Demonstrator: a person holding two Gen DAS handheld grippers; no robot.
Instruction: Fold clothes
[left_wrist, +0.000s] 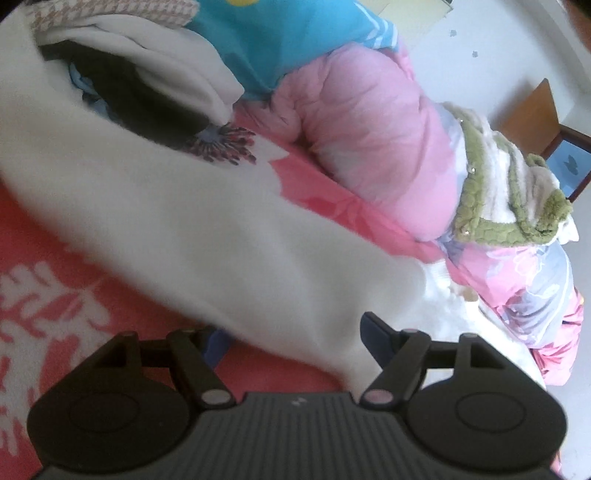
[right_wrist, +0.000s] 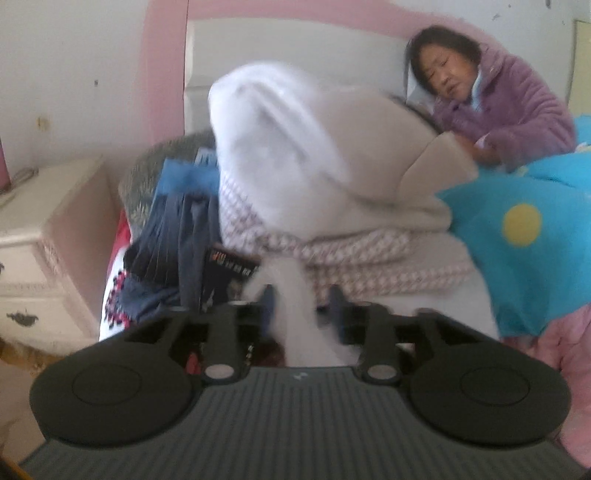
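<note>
- Left gripper (left_wrist: 295, 338): black fingers stand wide apart, soft white fleece garment (left_wrist: 207, 221) lying between them, not pinched. The garment runs as a long band across the pink-and-white floral bedspread (left_wrist: 48, 295).
- Right gripper (right_wrist: 301, 310): fingers drawn close on a strip of the same white fleece (right_wrist: 291, 317); the cloth rises blurred above it, so I judge it clamped and lifted.
- Risk: only one end is held. If the right end goes higher, the free length may slide off the left fingers and bunch.
- Risk: lifted cloth hangs near the pile of clothes (right_wrist: 332, 240); a swing could drag the pink houndstooth piece (right_wrist: 369, 254) or the dark blue garments (right_wrist: 173, 236) along.
- Risk: motion blur hides the hem, so edge alignment cannot be checked.
- Counts: grippers 2; white garment in hand 1; padded pink quilt (left_wrist: 369, 122) 1; turquoise cover with yellow dot (right_wrist: 524, 236) 1; cream bedside cabinet (right_wrist: 40, 229) 1; person in purple fleece (right_wrist: 517, 103) 1.
</note>
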